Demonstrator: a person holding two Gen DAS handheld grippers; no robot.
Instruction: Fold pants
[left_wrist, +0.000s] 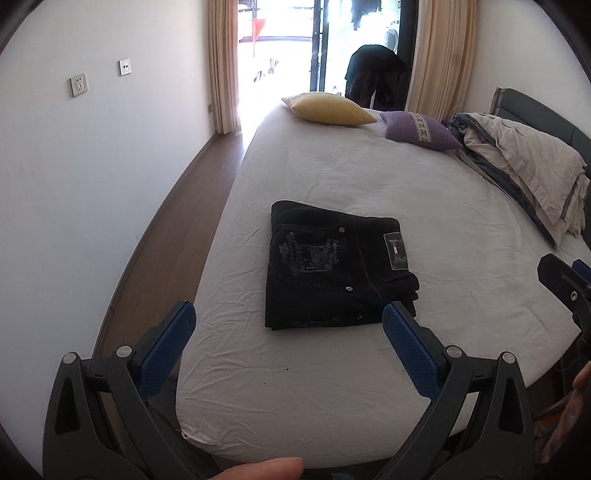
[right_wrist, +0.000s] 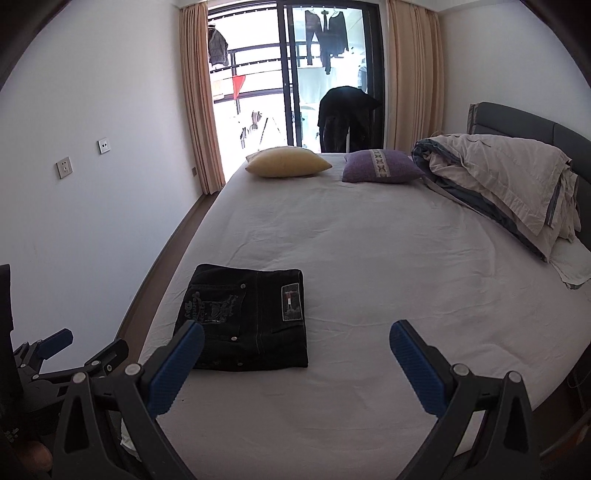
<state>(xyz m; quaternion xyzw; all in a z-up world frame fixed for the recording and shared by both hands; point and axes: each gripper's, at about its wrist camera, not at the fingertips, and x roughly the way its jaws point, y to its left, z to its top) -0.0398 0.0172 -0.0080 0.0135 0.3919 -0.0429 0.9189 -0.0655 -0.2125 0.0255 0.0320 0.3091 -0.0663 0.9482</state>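
Note:
The black jeans lie folded into a compact rectangle on the white bed sheet, back pocket embroidery and a brand patch facing up. They also show in the right wrist view. My left gripper is open and empty, held above the bed's near edge, just short of the jeans. My right gripper is open and empty, to the right of the jeans. The left gripper shows at the lower left of the right wrist view, and the right gripper's finger at the right edge of the left wrist view.
A yellow pillow and a purple pillow lie at the bed's far end. A bunched duvet lies against the grey headboard on the right. A wooden floor strip and white wall run along the left. A balcony door stands beyond.

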